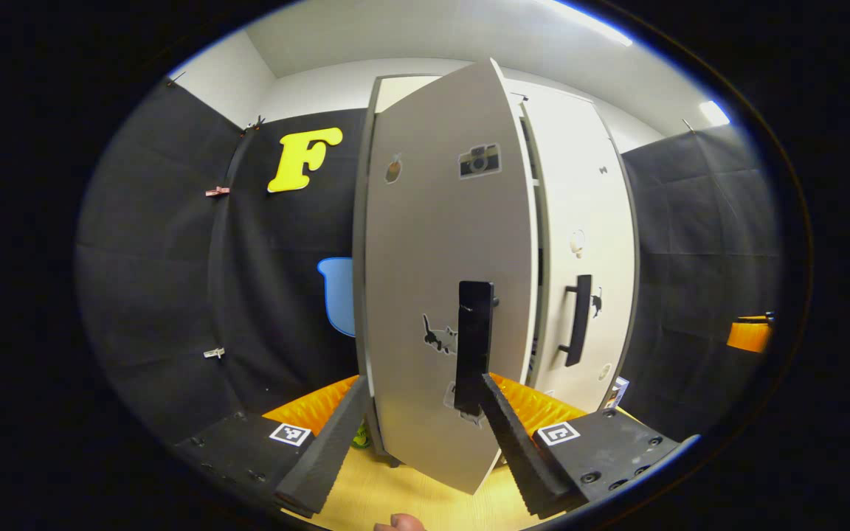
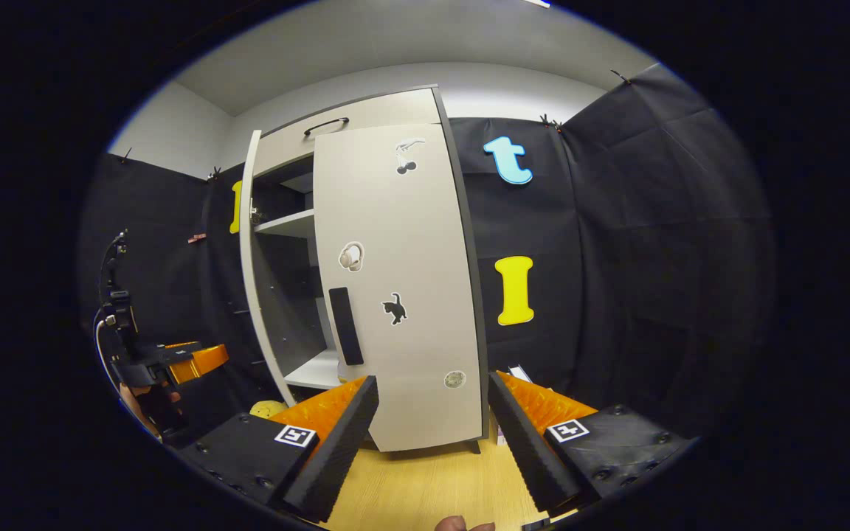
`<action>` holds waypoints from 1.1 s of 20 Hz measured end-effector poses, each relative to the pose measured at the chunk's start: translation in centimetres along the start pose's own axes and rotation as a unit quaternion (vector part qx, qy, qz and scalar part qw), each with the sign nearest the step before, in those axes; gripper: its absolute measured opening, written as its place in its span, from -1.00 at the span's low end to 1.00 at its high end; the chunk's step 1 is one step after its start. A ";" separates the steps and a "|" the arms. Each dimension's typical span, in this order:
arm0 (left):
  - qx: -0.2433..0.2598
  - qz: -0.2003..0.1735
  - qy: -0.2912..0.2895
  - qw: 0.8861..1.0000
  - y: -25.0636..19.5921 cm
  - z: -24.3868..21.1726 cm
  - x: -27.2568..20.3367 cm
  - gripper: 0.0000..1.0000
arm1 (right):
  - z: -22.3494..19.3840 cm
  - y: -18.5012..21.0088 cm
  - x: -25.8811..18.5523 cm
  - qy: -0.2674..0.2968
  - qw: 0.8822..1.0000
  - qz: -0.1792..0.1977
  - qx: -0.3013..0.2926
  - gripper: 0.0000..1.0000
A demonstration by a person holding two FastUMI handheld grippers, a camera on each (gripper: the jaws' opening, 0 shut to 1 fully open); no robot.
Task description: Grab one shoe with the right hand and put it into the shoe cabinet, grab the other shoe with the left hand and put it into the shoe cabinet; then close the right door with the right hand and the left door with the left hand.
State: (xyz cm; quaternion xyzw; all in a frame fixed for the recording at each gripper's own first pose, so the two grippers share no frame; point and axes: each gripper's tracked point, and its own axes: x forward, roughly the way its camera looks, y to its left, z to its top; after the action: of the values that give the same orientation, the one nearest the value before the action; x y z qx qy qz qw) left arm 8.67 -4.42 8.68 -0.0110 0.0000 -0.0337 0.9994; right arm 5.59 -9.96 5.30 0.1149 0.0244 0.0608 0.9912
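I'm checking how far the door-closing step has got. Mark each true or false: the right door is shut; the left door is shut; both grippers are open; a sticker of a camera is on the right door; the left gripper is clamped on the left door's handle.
1. The right door is shut. True.
2. The left door is shut. False: it stands ajar.
3. Both grippers are open. True: the left gripper and the right gripper hold nothing.
4. The camera sticker is on the right door. False: it is on the left door.
5. The left gripper is clamped on the left door's handle. False: its jaws are spread wide.
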 end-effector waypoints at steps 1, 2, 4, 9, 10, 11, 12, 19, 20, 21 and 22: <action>-0.002 -0.006 0.002 1.000 -0.8 -0.2 -0.4 0.90 | -0.1 -0.3 0.0 0.001 1.000 -0.004 0.001 0.95; -0.006 -0.010 0.005 1.000 -1.4 -0.4 -0.8 0.87 | -0.1 -0.3 0.0 0.002 1.000 -0.007 0.002 0.95; -0.010 -0.016 0.008 1.000 -2.2 -0.6 -1.8 0.90 | -0.1 -0.5 -0.1 0.002 1.000 -0.012 0.004 0.95; -0.014 -0.029 0.008 0.999 -2.8 -0.6 -4.1 0.90 | -0.1 0.5 -0.7 -0.004 1.000 -0.014 -0.004 0.95; -0.014 -0.030 0.007 0.999 -2.7 -0.4 -4.6 0.90 | 0.0 0.8 -0.8 -0.007 1.000 -0.012 -0.009 0.96; -0.014 -0.032 0.007 0.999 -2.7 -0.4 -5.0 0.90 | 0.1 1.2 -1.0 -0.010 1.000 -0.011 -0.013 0.96; -0.013 -0.033 0.005 0.999 -2.7 -0.3 -5.6 0.94 | 0.2 1.7 -1.2 -0.013 1.000 -0.010 -0.017 0.95; -0.004 -0.045 -0.006 0.999 -3.1 0.4 -8.2 0.90 | -0.3 4.2 -2.6 -0.022 0.999 -0.008 -0.032 0.95; -0.002 -0.047 -0.006 0.999 -3.1 0.4 -8.4 0.90 | -0.5 4.5 -2.8 -0.022 0.999 -0.007 -0.033 0.95; -0.001 -0.049 -0.006 0.999 -3.2 0.2 -8.6 0.90 | -0.6 4.8 -3.0 -0.022 0.999 -0.005 -0.034 0.95; -0.001 -0.051 -0.004 0.999 -3.3 0.0 -8.7 0.90 | -0.7 5.1 -3.1 -0.021 0.999 -0.003 -0.034 0.95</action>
State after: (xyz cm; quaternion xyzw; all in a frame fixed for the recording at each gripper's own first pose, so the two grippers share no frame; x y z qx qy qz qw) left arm -0.24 -7.13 8.80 -0.0122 -0.0049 -0.0842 0.9964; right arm 1.93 -5.30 5.88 0.0823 0.0017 0.0562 0.9950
